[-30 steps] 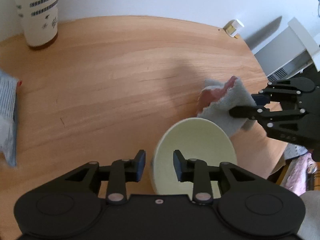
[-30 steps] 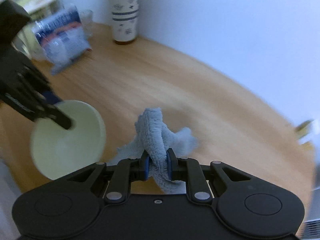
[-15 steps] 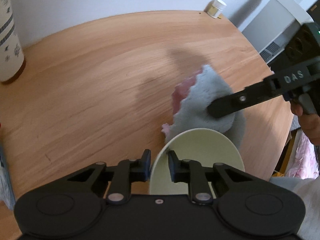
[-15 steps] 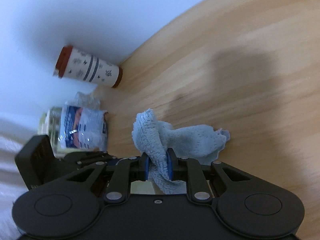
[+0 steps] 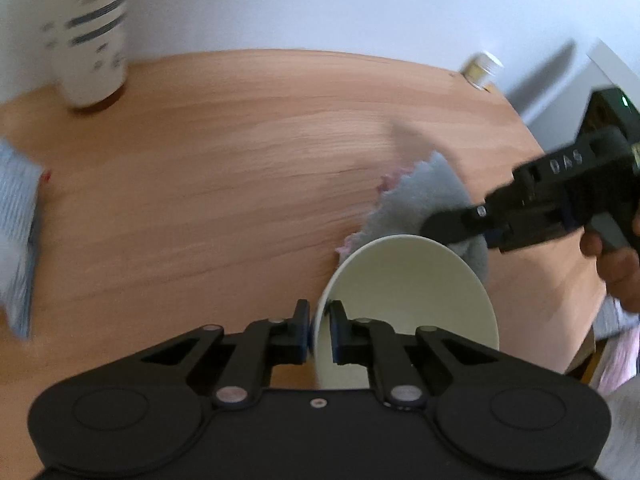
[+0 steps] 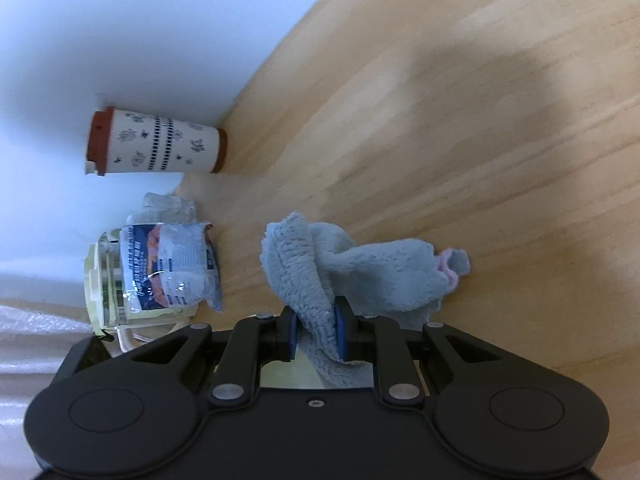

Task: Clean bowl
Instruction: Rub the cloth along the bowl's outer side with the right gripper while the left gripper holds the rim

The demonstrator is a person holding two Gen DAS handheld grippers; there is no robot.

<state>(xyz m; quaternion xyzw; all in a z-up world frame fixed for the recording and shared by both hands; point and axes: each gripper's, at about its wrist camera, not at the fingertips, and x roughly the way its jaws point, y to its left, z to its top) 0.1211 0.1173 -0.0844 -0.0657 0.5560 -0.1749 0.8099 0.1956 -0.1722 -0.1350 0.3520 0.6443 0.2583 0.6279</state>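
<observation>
Now your left gripper point(image 5: 319, 322) clamps rim of pale round bowl point(image 5: 404, 280), steadying it; right gripper point(image 6: 316, 334), from 3 o'clock, pinches fluffy grey cloth point(image 6: 360, 268) for wiping.

The bowl point(image 5: 408, 292) is pale cream and smooth, tipped up on its side with its empty inside facing the left wrist camera; its near rim is pinched between black fingers. The cloth point(image 6: 360, 276) is fluffy grey-blue with a pink edge, bunched just behind the bowl's far rim above the wooden tabletop point(image 5: 224, 168).

Wooden table point(image 5: 240, 168), patterned cup point(image 5: 86, 36), packet point(image 6: 172, 264)
</observation>
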